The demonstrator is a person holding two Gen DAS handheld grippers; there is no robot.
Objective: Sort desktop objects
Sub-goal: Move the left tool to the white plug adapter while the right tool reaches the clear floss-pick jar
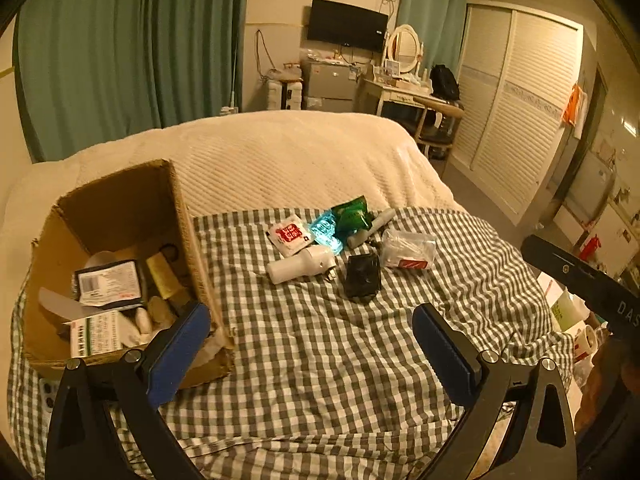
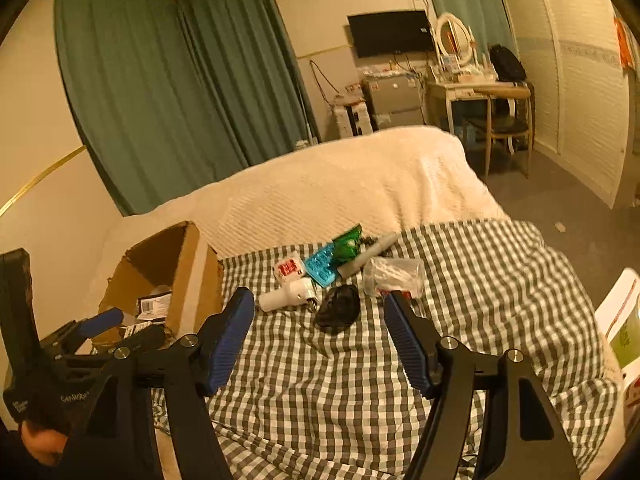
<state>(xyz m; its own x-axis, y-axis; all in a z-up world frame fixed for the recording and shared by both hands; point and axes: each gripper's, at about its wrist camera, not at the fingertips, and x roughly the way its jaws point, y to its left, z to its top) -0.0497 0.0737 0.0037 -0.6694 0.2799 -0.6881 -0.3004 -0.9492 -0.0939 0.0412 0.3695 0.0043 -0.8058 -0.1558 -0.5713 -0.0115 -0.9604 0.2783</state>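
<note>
A small heap lies on the checked cloth [image 1: 320, 340]: a white plug [image 1: 300, 266], a black lump [image 1: 362, 276], a red-and-white sachet [image 1: 289, 235], a blue blister pack [image 1: 328, 230], a green packet [image 1: 352, 214], a white tube [image 1: 372, 226] and a clear bag [image 1: 406, 248]. My left gripper [image 1: 312, 344] is open and holds nothing. It hangs beside the cardboard box [image 1: 120, 204], which contains several items. My right gripper [image 2: 320, 340] is open too, with only cloth between its fingers. The black lump [image 2: 338, 310] lies just beyond its fingertips, and the plug [image 2: 286, 294] is a little to the left.
A cream blanket [image 1: 280, 152] covers the far half of the bed. The bed drops off at the right to the floor [image 2: 560, 200], where cups and packages [image 1: 572, 312] stand close by. A dressing table and chair [image 2: 504, 120] stand further off. The cardboard box [image 2: 188, 272] stands to the left of the heap.
</note>
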